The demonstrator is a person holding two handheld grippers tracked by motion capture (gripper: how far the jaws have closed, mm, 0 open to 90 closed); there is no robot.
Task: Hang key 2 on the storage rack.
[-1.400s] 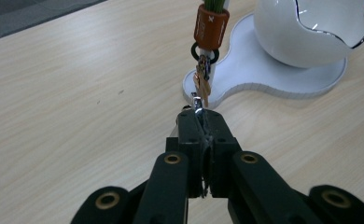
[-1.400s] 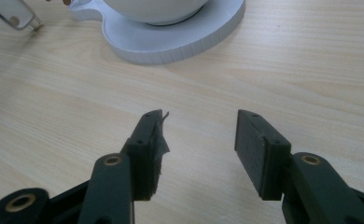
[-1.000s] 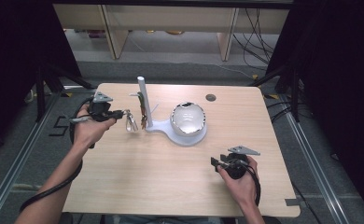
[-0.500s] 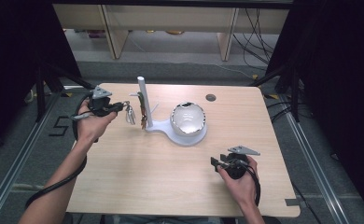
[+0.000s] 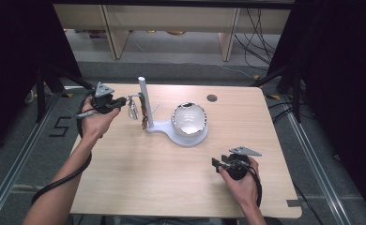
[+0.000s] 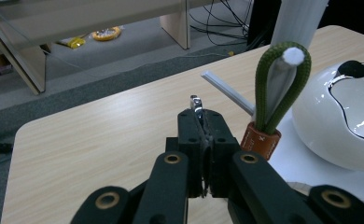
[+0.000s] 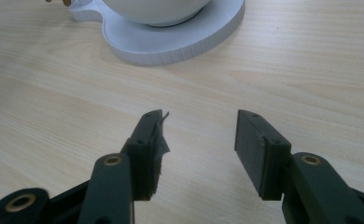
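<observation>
One white stand [image 5: 169, 129] carries one glossy white bowl [image 5: 189, 119] at its 3 o'clock end, the left gripper [image 5: 120, 101] clamps one metal keyring [image 5: 133, 110], and the right gripper [image 5: 217, 164] gapes empty.

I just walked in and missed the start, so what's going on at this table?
A person works at a wooden table with a gripper in each hand. The left gripper is shut on a small metal ring or clasp, held up beside the white stand. A green loop keychain with a brown leather band hangs from the stand's peg. A shiny white bowl sits on the stand's base. The right gripper rests open near the table's front edge, holding nothing.
</observation>
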